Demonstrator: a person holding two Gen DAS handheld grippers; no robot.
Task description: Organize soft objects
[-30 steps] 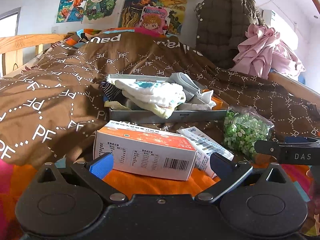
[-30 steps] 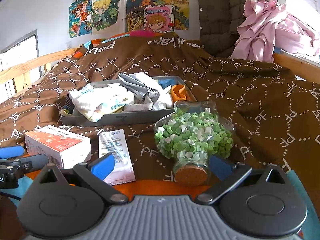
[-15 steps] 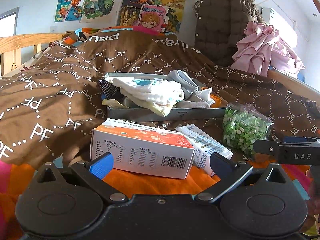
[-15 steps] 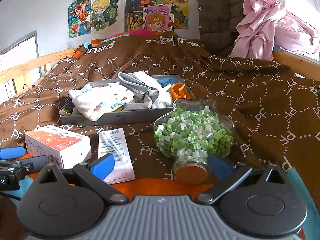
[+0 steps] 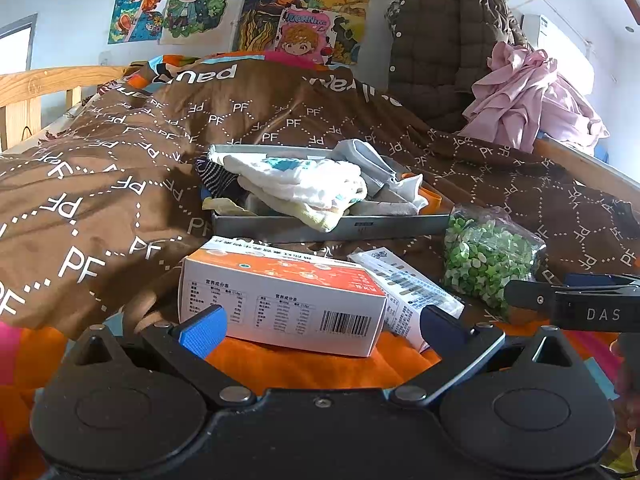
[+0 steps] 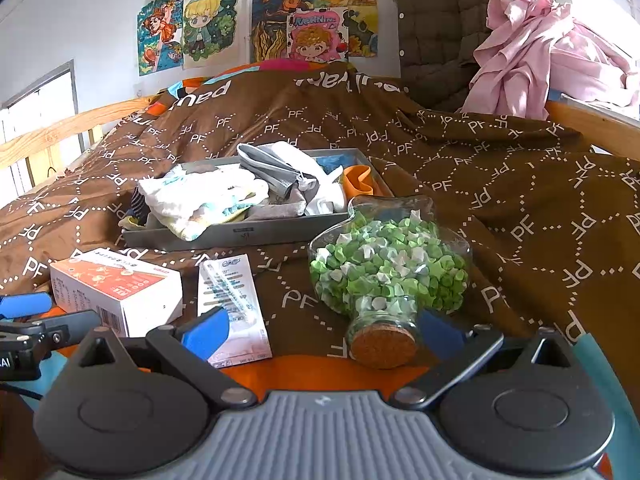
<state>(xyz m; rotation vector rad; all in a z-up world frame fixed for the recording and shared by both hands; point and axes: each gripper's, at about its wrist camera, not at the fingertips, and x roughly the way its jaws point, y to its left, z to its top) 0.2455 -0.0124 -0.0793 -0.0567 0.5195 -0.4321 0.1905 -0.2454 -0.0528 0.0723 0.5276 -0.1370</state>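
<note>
Left gripper [image 5: 322,330] spread, right gripper [image 6: 324,330] spread, cloth-filled tray [image 6: 256,236] ahead, beyond both.

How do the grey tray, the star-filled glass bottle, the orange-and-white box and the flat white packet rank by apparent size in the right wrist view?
1. grey tray, widest despite lying farthest.
2. glass bottle, helped by nearness.
3. orange-and-white box and white packet: too alike to rank.

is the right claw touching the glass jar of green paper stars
Cannot tell. In the right wrist view the right claw is open; its right finger overlaps the jar beside the cork, with no visible gap or clear contact.
</note>
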